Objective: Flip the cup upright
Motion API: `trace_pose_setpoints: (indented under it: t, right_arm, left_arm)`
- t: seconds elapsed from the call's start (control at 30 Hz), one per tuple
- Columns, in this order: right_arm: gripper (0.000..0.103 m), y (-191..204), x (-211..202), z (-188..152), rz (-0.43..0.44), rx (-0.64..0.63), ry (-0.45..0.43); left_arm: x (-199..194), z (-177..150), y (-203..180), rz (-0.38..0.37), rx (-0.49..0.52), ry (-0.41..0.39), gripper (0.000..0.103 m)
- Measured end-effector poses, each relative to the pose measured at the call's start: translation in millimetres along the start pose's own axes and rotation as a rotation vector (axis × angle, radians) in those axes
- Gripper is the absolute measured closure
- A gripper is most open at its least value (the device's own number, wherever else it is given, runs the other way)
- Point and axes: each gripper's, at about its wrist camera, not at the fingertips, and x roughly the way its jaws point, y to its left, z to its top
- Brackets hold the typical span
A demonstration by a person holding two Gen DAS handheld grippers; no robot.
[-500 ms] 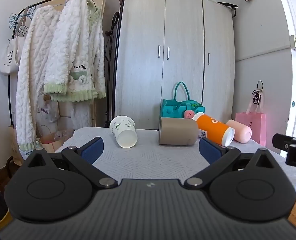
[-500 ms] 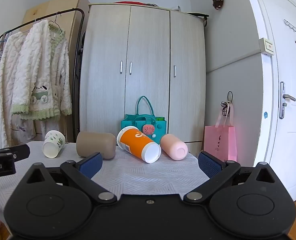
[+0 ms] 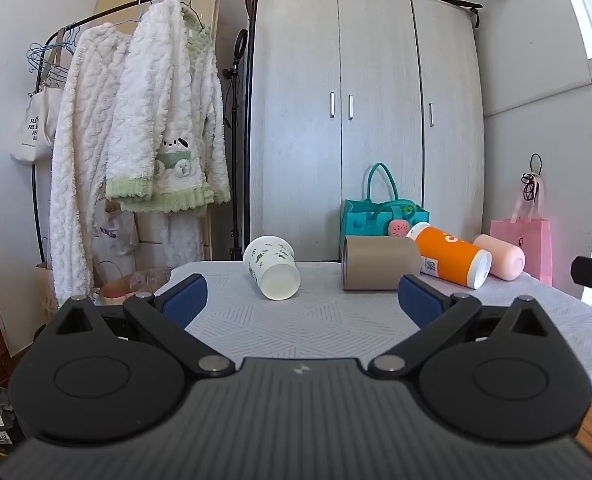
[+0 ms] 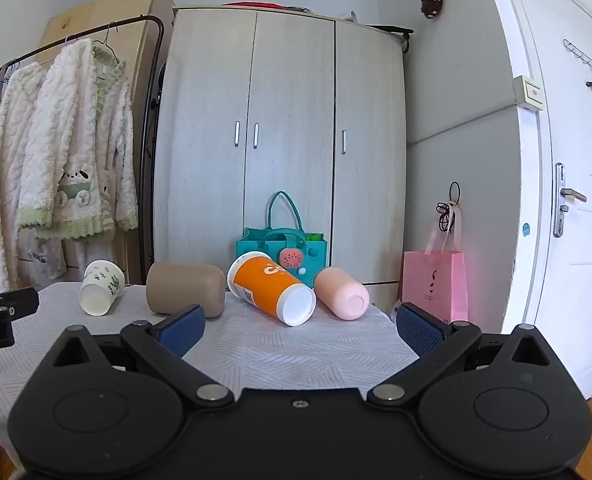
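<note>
Several cups lie on their sides along the far part of the table [image 3: 320, 316]: a white cup with green prints [image 3: 271, 268] [image 4: 100, 289], a tan cup [image 3: 380, 269] [image 4: 185, 289], an orange cup with a white base [image 3: 450, 257] [image 4: 269, 287] and a pink cup [image 3: 500, 257] [image 4: 342, 293]. My left gripper [image 3: 303, 300] is open and empty, short of the white and tan cups. My right gripper [image 4: 300, 326] is open and empty, short of the orange and pink cups.
A white patterned cloth [image 4: 296, 348] covers the table. Behind it stand a grey wardrobe [image 3: 360, 120], a teal bag [image 4: 281, 250] and a pink bag [image 4: 436, 284]. A clothes rack with white fleece garments [image 3: 143, 132] is on the left. A white door [image 4: 568, 200] is on the right.
Both grippers have hardly moved; the cups lie as before.
</note>
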Motion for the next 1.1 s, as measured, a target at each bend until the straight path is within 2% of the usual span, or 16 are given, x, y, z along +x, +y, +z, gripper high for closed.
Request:
trace_pose_setpoints:
  t: [1.1]
  right_arm:
    - [0.000,-1.2,1.0,1.1,-0.019,-0.003,0.022]
  left_arm:
    - [-6.1,0.3,-3.5,0.002,0.027,0.009,0.000]
